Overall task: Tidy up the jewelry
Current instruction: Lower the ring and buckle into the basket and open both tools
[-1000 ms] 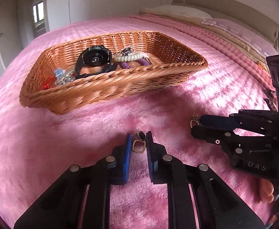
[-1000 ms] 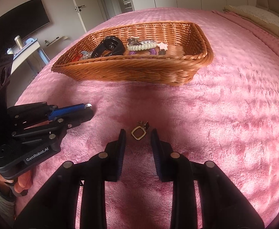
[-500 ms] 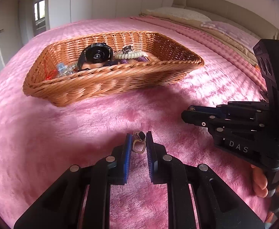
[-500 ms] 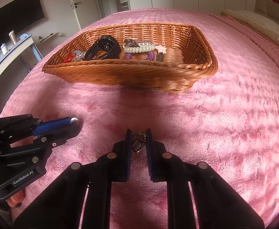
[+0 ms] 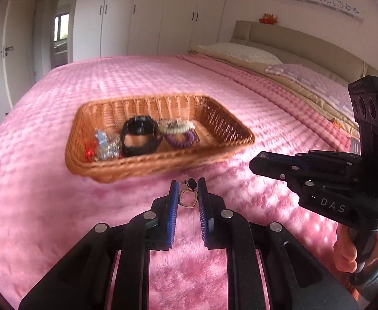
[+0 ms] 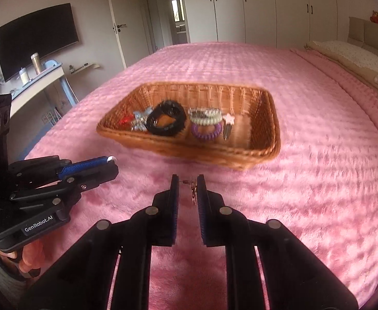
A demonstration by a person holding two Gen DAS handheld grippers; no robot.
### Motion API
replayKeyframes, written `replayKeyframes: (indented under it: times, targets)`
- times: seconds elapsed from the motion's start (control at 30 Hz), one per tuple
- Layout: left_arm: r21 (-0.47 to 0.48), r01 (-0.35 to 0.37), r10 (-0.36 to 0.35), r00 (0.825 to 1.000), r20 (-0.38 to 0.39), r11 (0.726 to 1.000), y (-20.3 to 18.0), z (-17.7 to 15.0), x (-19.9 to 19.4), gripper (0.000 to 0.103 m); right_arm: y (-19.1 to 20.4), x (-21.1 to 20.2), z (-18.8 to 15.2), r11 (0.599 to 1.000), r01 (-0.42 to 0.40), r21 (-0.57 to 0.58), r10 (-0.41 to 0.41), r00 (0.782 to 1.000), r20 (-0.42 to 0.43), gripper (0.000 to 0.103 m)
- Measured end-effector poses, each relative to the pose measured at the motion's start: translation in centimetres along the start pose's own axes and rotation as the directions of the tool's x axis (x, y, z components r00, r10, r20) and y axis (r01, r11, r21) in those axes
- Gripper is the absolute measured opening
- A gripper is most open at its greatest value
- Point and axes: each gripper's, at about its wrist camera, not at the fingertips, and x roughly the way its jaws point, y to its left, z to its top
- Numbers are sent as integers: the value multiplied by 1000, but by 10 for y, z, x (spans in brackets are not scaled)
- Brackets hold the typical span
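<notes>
Around: wicker basket (image 5: 160, 166) on the pink blanket (image 5: 46, 206), holding a watch (image 5: 140, 134), a purple coil tie (image 6: 205, 131), a pearl bracelet (image 6: 205, 118) and a star clip (image 6: 229, 119).
Left gripper (image 5: 187, 193): fingers clamped on a gold earring (image 5: 187, 198).
Right gripper (image 6: 187, 188): fingers pinching a second earring (image 6: 193, 193), seen edge-on.
Unclear: basket blurred; the red and silver pieces at its left end are indistinct.
Change: both grippers have lifted off the blanket, each earring raised, with the basket farther below.

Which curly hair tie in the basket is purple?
The purple coil hair tie lies nearer the claws, just in front of the cream coil hair tie, inside the wicker basket.
</notes>
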Motion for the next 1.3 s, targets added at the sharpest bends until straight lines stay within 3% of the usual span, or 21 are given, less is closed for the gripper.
replayKeyframes:
  times: [0.17,0.37,0.57,0.73,0.93,0.97,1.0,1.07,1.1,1.17,1.3]
  targets:
    - [-43,-28,31,997,68,999,18,41,-5,13,-7,11,49,1000,27,-15,-27,999,39,12]
    - [-139,-48,54,998,36,989,59,77,40,13,-31,74,90,998,20,56,-19,999,-35,12]
    - [-153,-46,42,999,-34,987,71,70,88,13,-57,140,104,989,33,141,-11,988,-154,12]
    - [-146,-51,39,996,-84,988,75,59,111,13,-61,166,104,986,104,128,-76,975,-209,12]
    - [-144,-49,37,995,-91,988,74,54,115,15,-65,169,102,984,118,136,-86,972,-220,13]
    - [-144,-48,36,996,-83,988,73,54,113,22,-66,167,103,982,124,141,-92,972,-216,14]
    - [-144,-43,33,997,-71,989,72,54,110,29,-68,165,103,981,124,146,-92,973,-210,19]
    - [-146,-31,25,999,-46,989,71,55,103,32,-70,160,103,981,118,156,-86,976,-199,32]
    - [-152,-21,16,999,-37,988,72,56,99,35,-71,155,101,980,117,158,-86,978,-190,44]
    - [-179,2,-3,1000,-8,984,73,57,86,41,-69,145,100,983,100,152,-73,982,-173,47]
    - [-205,18,-10,999,40,979,73,57,58,43,-58,113,97,989,49,137,-31,991,-130,47]
